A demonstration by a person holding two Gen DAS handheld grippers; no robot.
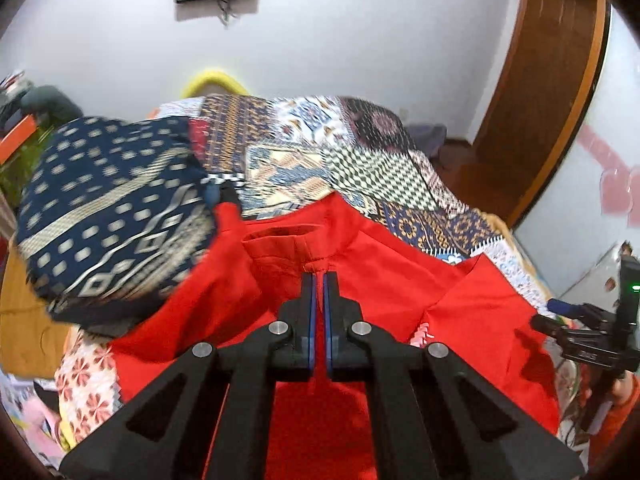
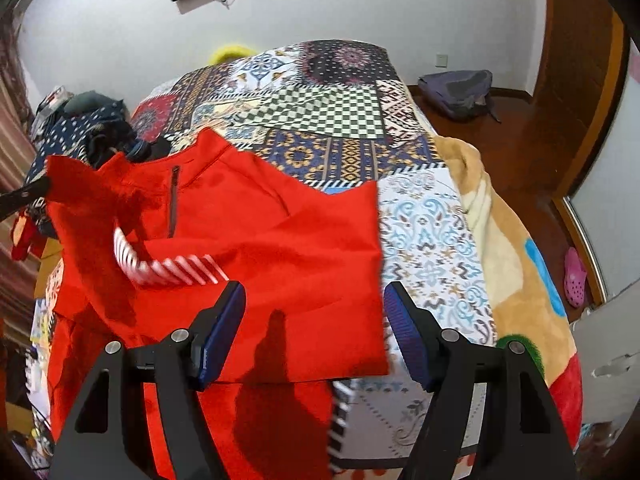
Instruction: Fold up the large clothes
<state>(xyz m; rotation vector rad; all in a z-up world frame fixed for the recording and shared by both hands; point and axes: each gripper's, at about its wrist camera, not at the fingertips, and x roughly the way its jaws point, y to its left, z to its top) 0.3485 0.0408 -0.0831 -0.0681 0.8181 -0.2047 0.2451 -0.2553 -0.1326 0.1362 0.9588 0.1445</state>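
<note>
Left gripper [image 1: 319,280] fingers clench the red jacket [image 2: 256,216], lifting its near-left side; right gripper [image 2: 314,300] gapes, must grasp next

no legible text, label, brand, number or sign appears in either view. the black device [image 1: 592,344] at the right edge of the left wrist view carries a small pale marking, too blurred to read.

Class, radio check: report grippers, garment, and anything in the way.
Left gripper shut on red top, lifting part of it. Right gripper open, holding nothing. Top half-spread on patchwork bedspread. Navy patterned cloth piled beside it.
</note>
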